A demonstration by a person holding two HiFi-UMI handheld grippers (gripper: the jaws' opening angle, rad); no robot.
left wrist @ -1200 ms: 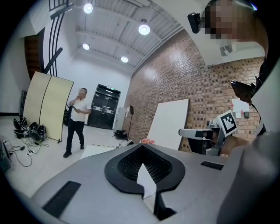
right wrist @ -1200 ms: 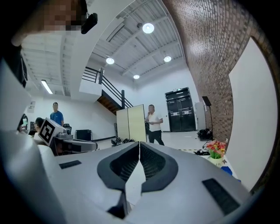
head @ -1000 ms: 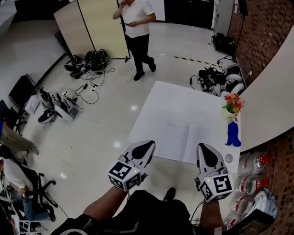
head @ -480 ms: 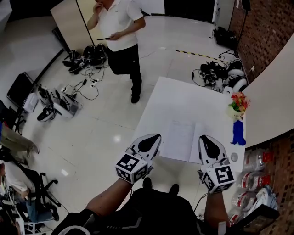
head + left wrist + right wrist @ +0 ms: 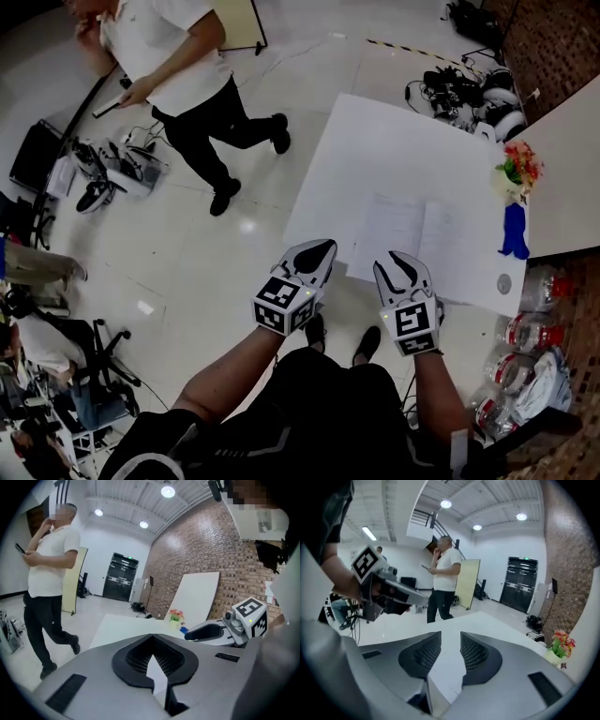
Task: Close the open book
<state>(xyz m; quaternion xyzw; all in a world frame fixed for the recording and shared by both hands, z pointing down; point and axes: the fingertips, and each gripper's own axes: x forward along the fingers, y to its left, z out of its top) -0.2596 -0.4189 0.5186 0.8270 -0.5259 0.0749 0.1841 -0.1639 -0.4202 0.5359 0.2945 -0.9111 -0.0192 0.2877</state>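
While the white table (image 5: 375, 141) stands on the glossy floor (image 5: 187, 253), a person in a white shirt (image 5: 169, 47) walks past its left side. The book (image 5: 417, 232) lies open and flat on the table, near the edge closest to the operator. Left gripper (image 5: 317, 251): jaws clenched together, nothing in them, just off the table's near corner. Right gripper (image 5: 398, 265): jaws have just been opening, now apart and empty, by the book's near edge; contact unclear. Flowers (image 5: 520, 167) stand at the table's right edge.

Person in white shirt (image 5: 169, 56), flower vase (image 5: 518, 171), bottles (image 5: 531, 332), brick wall (image 5: 555, 39)
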